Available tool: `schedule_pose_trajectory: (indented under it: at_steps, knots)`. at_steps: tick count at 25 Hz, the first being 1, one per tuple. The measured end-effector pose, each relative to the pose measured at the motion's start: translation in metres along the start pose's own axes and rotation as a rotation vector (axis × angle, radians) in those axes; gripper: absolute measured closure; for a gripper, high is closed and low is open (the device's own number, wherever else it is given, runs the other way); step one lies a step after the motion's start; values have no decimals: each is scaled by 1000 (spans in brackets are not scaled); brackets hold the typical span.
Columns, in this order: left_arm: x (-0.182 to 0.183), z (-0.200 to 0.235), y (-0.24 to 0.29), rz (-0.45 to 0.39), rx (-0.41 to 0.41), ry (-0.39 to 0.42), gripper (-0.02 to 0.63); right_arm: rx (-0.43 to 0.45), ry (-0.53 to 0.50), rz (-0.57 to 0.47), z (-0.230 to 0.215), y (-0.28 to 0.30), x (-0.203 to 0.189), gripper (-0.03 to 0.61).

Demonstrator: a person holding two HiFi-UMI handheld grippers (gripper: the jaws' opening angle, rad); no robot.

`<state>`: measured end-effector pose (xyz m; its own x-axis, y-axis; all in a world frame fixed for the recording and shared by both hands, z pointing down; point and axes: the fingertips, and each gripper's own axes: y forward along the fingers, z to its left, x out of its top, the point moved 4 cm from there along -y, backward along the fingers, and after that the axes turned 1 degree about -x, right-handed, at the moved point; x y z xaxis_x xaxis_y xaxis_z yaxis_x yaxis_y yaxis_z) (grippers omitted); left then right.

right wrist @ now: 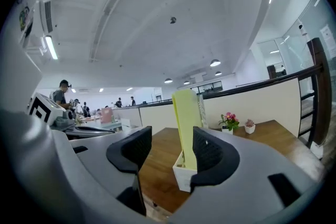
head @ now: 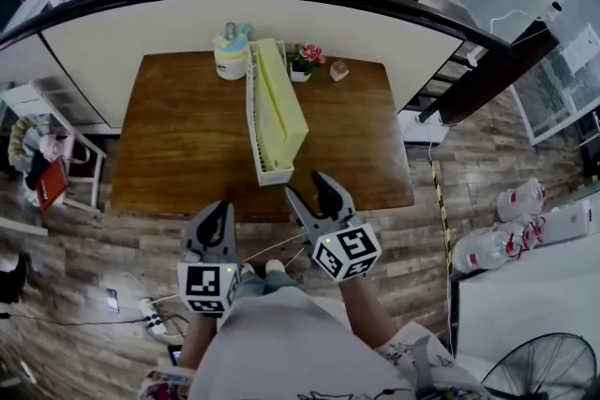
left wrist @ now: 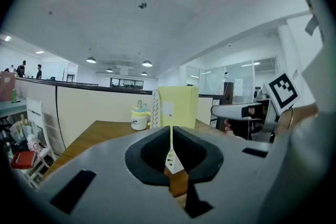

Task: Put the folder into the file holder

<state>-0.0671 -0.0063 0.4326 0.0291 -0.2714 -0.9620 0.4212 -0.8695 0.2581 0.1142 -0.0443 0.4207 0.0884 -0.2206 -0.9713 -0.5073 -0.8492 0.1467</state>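
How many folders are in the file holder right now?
1: a yellow-green folder standing upright in the white file holder on the wooden table. Others could hide behind it.

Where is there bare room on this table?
The table is bare left of the file holder, in front of the jar, and right of it, in front of the flower pot. Only its back edge is crowded.
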Motion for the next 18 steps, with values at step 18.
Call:
schedule_pose_trajectory:
  at_steps: [18]
  knots:
    - [9, -26, -19, -10, -134, 14, 598, 54, -30, 29, 6, -57, -2, 487]
